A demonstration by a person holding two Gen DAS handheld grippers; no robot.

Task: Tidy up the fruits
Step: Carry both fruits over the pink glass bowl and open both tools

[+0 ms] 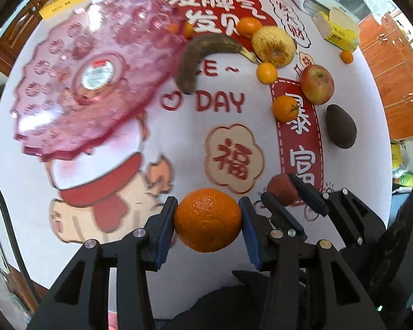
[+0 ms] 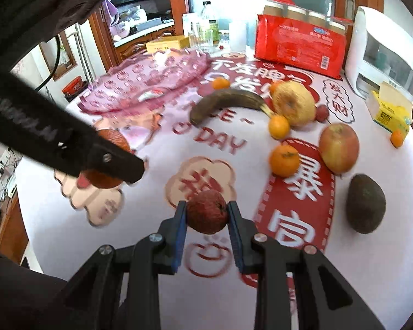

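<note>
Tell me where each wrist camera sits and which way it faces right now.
Left wrist: behind the left gripper, shut on a large round orange, facing the pink scalloped plastic tray; the right gripper shows alongside.
Right wrist: behind the right gripper, shut on a small dark red wrinkled fruit, facing the table's far end; the left gripper crosses left.
Shared: tray, blackened banana, dark avocado.

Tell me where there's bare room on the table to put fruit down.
Free: the pink tray, nothing in it, and the cloth between the dark banana and the held orange. Crowded: right side, around the red apple and avocado.
</note>
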